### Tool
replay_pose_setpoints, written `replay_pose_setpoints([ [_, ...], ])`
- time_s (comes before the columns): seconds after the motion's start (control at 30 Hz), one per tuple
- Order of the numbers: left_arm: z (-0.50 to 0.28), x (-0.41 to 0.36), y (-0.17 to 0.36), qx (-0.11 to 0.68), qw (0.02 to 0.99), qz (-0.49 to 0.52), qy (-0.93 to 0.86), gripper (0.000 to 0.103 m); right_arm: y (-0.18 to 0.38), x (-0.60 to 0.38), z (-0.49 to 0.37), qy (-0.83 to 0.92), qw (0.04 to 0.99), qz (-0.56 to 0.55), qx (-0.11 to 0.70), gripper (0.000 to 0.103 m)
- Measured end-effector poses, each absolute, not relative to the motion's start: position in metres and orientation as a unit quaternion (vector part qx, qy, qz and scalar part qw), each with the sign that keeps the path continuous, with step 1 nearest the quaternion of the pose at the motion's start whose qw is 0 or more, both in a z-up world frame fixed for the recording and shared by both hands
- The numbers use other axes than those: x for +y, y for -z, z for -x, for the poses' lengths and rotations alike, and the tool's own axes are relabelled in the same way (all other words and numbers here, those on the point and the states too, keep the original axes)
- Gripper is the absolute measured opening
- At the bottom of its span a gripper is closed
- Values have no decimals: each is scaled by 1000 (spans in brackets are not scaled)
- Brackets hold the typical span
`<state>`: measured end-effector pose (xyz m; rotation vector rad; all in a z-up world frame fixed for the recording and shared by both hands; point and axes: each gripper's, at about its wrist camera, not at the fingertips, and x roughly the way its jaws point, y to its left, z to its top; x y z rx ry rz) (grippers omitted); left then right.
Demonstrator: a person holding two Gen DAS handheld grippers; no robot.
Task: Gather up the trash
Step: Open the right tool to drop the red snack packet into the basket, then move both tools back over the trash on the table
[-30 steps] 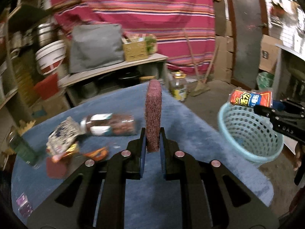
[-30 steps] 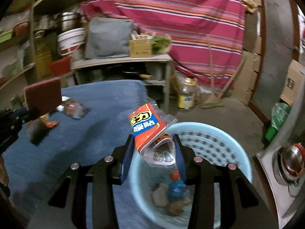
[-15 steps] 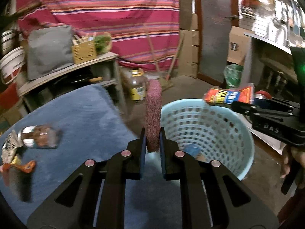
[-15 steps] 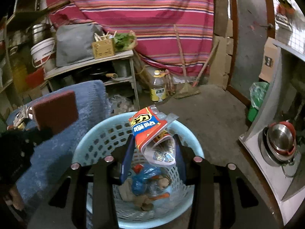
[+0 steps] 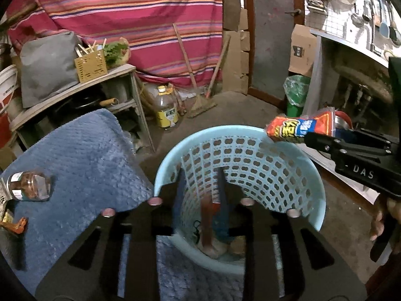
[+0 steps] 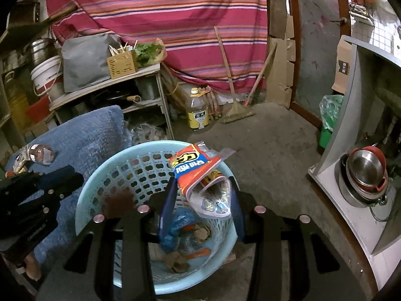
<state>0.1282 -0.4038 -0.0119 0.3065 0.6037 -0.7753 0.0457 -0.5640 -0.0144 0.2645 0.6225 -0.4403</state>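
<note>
A light-blue plastic basket (image 5: 253, 155) (image 6: 100, 170) stands on the floor beside the table, with several pieces of trash at its bottom. My left gripper (image 5: 199, 183) hangs over its rim and its jaws are opening. The dark red scrub pad (image 5: 206, 222) (image 6: 117, 202) is a blur below them, free of the pads and dropping inside the basket. My right gripper (image 6: 201, 190) is shut on a red and blue snack packet (image 6: 193, 168) (image 5: 293, 130), held above the far side of the basket. A hand shows behind each gripper.
The table under a blue cloth (image 5: 75, 155) lies left of the basket, with a glass jar (image 5: 27, 185) and wrappers (image 5: 15, 223) on it. A yellow-labelled bottle (image 5: 166, 111) and a broom stand on the floor behind. Steel pots (image 6: 366, 173) sit at right.
Both grippers swung right from the table to above the basket. The left jaws have parted and the scrub pad has slipped out and is falling. The right still grips the packet.
</note>
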Motion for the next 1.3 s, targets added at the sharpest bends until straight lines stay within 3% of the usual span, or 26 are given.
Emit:
replay_pose_setpoints([
  [0.03, -128, -401, 11, 286, 874, -144, 366, 46, 15, -564, -46, 214, 920, -129, 303, 41],
  [0.13, -128, -391, 5, 277, 886, -140, 346, 65, 16, -563, -48, 211, 919, -127, 307, 40],
  [0.23, -132, -375, -3, 270, 897, -132, 325, 80, 19, -559, -54, 203, 919, -126, 314, 37],
  [0.33, -138, -355, -11, 270, 903, -119, 312, 86, 21, -550, -63, 191, 920, -126, 319, 35],
  [0.43, -144, -333, -16, 268, 911, -116, 290, 89, 21, -537, -73, 187, 920, -119, 324, 36],
  [0.47, -146, -325, -18, 268, 914, -116, 283, 90, 21, -533, -75, 187, 919, -117, 327, 41],
  [0.5, -149, -317, -20, 268, 916, -114, 275, 90, 21, -529, -77, 188, 918, -116, 329, 46],
  [0.57, -152, -303, -24, 269, 920, -109, 264, 91, 20, -525, -82, 191, 918, -112, 330, 72],
  [0.77, -167, -247, -36, 261, 936, -92, 217, 96, 10, -500, -89, 198, 923, -99, 314, 85],
  [1.3, -204, -109, -19, 277, 952, -63, 116, 97, -3, -381, -144, 124, 943, -68, 302, 87],
])
